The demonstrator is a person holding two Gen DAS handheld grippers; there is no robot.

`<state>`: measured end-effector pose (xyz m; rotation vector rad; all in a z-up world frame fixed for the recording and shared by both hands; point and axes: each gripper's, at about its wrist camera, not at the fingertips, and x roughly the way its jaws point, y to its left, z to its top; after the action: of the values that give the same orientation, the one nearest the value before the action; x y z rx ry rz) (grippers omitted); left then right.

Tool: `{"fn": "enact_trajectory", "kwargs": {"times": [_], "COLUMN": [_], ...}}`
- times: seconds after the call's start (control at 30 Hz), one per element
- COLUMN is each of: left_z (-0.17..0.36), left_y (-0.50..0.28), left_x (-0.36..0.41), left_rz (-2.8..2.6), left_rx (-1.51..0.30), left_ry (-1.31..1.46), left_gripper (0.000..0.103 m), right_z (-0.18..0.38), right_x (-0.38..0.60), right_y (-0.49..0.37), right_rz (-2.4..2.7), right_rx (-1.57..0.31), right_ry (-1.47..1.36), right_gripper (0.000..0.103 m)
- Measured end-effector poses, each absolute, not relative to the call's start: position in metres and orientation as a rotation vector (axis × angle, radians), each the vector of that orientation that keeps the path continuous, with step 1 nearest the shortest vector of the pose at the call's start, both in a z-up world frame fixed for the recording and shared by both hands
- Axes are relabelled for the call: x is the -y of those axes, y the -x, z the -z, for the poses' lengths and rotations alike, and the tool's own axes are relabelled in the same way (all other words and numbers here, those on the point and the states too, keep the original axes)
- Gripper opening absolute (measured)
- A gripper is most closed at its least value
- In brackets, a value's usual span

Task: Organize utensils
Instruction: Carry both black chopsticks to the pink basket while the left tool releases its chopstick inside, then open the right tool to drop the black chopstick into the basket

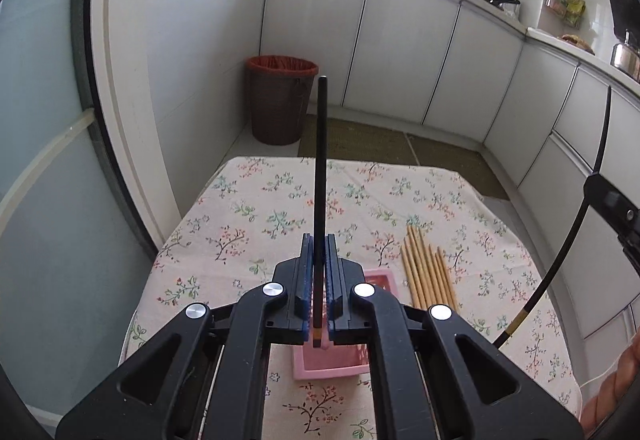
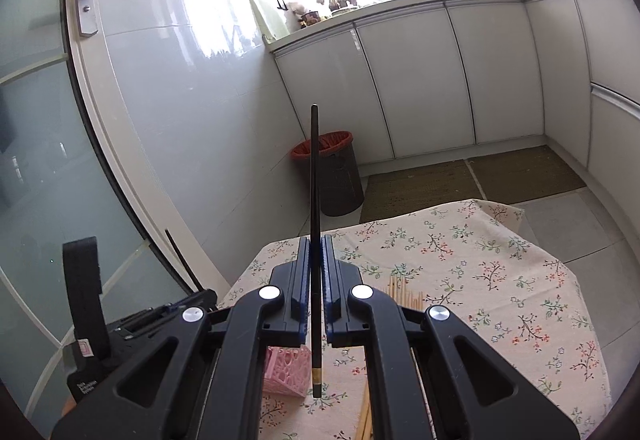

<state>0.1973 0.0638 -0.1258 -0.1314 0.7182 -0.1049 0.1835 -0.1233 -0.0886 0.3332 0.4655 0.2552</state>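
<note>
My left gripper [image 1: 320,244] is clamped on a long black chopstick [image 1: 321,160] standing upright above a pink plastic basket [image 1: 326,362], my right gripper [image 2: 316,246] pinches a second black gold-banded chopstick [image 2: 315,240], and pale wooden chopsticks [image 1: 428,272] lie right of the left gripper on the floral-clothed counter [image 1: 256,216].
</note>
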Motion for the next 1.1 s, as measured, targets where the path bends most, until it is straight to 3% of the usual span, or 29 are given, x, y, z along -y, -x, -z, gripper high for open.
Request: {"fn": "enact_trajectory", "kwargs": {"times": [0.23, 0.4, 0.83, 0.9, 1.1], "left_z": [0.128, 0.102, 0.067, 0.067, 0.062], "left_y": [-0.201, -0.189, -0.156, -0.156, -0.15], "left_x": [-0.08, -0.097, -0.116, -0.115, -0.105], "left_rz": [0.143, 0.175, 0.199, 0.206, 0.24], "left_rx": [-0.81, -0.746, -0.631, -0.637, -0.626], "left_ry": [0.211, 0.3, 0.359, 0.362, 0.35], "left_gripper": [0.011, 0.011, 0.032, 0.034, 0.035], "right_z": [0.094, 0.085, 0.11, 0.109, 0.092], "right_x": [0.092, 0.071, 0.017, 0.019, 0.054], "right_y": [-0.197, -0.203, -0.21, -0.204, -0.191], "right_rz": [-0.292, -0.327, -0.363, -0.375, -0.339], "right_rx": [-0.466, -0.425, -0.429, -0.441, -0.47], "right_ry": [-0.329, -0.328, -0.129, -0.125, -0.172], "right_gripper": [0.006, 0.006, 0.008, 0.024, 0.03]}}
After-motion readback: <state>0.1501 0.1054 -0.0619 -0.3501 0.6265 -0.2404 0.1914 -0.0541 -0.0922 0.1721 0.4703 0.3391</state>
